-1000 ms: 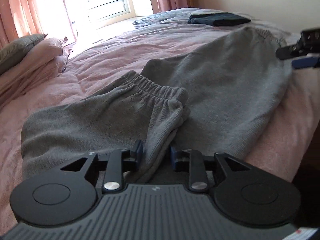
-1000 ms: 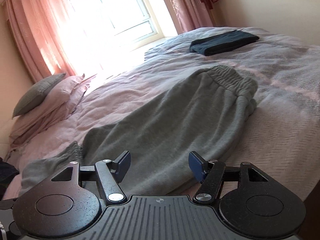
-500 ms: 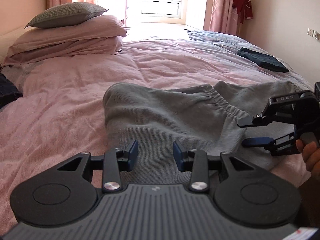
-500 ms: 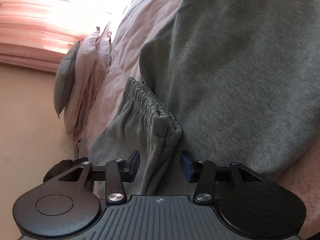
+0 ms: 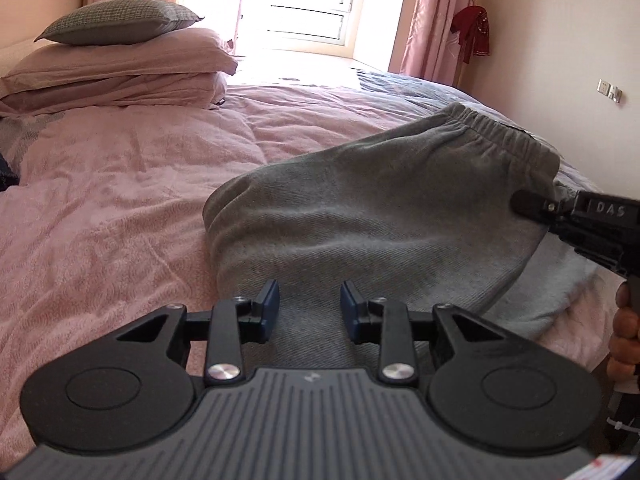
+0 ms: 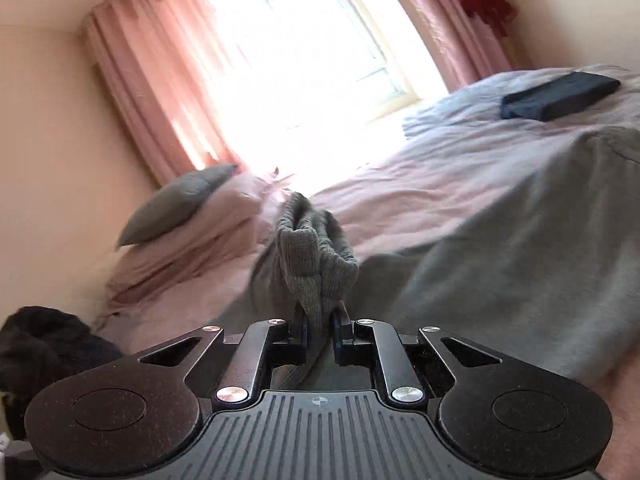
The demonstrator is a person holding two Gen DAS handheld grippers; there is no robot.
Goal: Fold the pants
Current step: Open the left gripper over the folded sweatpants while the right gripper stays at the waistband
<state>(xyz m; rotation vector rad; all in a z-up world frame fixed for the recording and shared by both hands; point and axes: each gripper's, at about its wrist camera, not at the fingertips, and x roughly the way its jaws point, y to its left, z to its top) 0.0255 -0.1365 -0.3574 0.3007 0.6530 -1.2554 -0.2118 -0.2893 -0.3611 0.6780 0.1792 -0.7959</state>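
Closing right gripper (image 6: 320,330) jaws on cuff end of grey pants (image 5: 380,216) on the bed (image 5: 120,200), left gripper (image 5: 308,306) jaws closing too, fabric between but unpinched; fold half over, remaining folds and flattening pending.

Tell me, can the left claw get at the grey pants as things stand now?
Probably yes. The left claw hangs just above the grey pants, cloth between its closing fingers, nothing over it. The right claw, closing too, pinches the ribbed end off to the side, clear of that path.
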